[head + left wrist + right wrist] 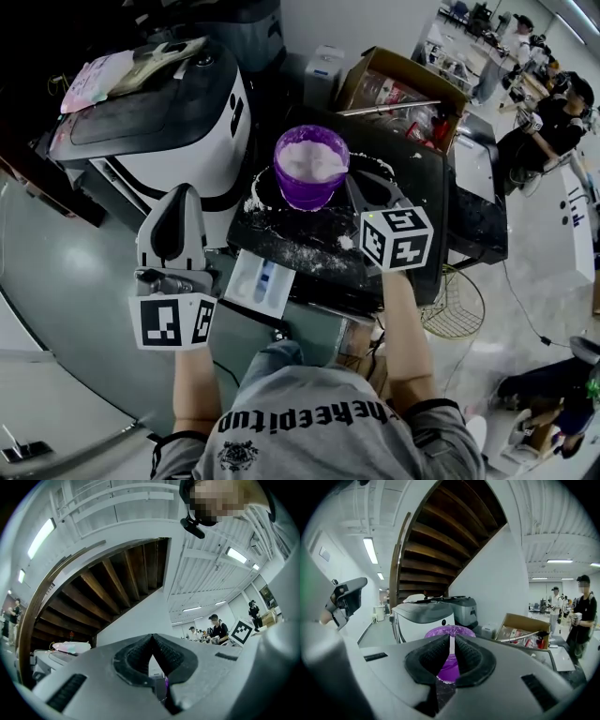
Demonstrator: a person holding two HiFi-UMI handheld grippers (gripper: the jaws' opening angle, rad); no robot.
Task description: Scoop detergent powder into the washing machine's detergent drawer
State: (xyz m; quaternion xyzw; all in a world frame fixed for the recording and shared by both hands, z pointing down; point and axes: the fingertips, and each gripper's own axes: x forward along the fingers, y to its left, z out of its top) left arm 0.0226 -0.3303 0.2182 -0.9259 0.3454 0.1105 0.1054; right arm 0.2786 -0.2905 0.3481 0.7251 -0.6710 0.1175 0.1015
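Observation:
A purple cup (310, 167) full of white detergent powder stands on a black top (309, 239) dusted with spilled powder. Just below that top's near-left edge, the white detergent drawer (259, 284) is pulled out. My right gripper (362, 184) lies right beside the cup on its right. In the right gripper view the cup (461, 630) sits straight ahead of the right gripper (451, 640), whose pads stand shut with only a thin pale sliver between them. My left gripper (178, 194) hovers left of the drawer. The left gripper (151, 637) tilts up toward the ceiling, shut and holding nothing.
A white and grey appliance (173, 117) stands at the left with a pale bag on top. An open cardboard box (403, 89) sits behind the black top. A wire basket (457, 305) is on the floor at the right. Several people (553, 117) stand at the far right.

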